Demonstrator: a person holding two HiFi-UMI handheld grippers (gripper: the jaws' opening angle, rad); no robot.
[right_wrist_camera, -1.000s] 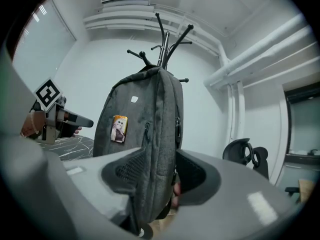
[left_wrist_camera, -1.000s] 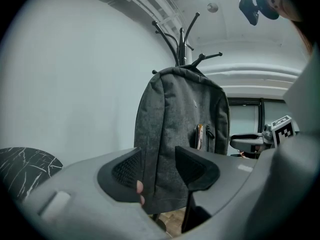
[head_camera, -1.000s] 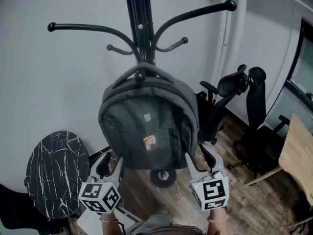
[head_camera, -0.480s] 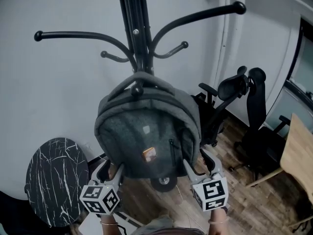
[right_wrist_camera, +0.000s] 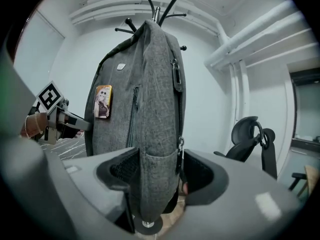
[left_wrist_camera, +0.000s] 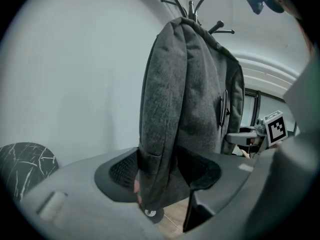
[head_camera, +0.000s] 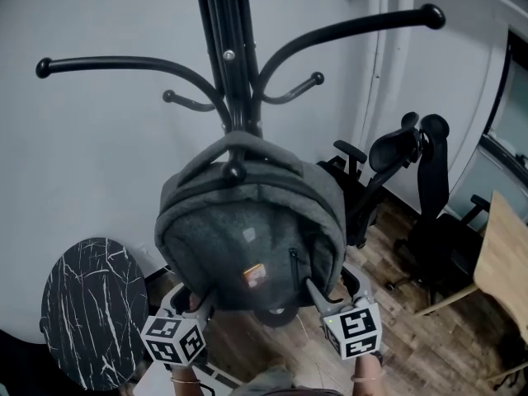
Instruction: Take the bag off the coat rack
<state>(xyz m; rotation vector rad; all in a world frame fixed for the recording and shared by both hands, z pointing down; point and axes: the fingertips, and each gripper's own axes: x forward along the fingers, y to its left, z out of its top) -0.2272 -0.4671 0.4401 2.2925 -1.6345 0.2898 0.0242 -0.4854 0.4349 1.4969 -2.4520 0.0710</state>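
In the head view we see the grey backpack (head_camera: pixel 247 229) hanging on the black coat rack (head_camera: pixel 227 56), its top handle (head_camera: pixel 239 143) looped over a knobbed hook (head_camera: pixel 234 172). It is the only container here. Its zips look shut, so we cannot tell what is inside. A small picture patch (head_camera: pixel 253 274) sits low on its front.

The left tool (head_camera: pixel 191 302) and the right tool (head_camera: pixel 332 283) flank the bag's bottom corners. In the left gripper view the jaws stand wide apart, having just been opening. The backpack's lower corner hangs straight between the pads, unsqueezed. The right gripper view shows the same: the jaws are spread and have just been opening. Between them are a side pocket (right_wrist_camera: pixel 160 174) and a dangling zip pull (right_wrist_camera: pixel 181 144), neither of them clamped.

In the head view the bag covers the tips of both tools and the rack's lower pole. Only a dark round piece (head_camera: pixel 276 313) shows beneath it on the wood floor (head_camera: pixel 412 337), and we cannot identify it. The rack's top is cut off by the frame. To the right stand black office chairs (head_camera: pixel 404 151). A pale wooden tabletop (head_camera: pixel 505 258) is cut by the right edge. At lower left is a round black marbled table (head_camera: pixel 91 304).
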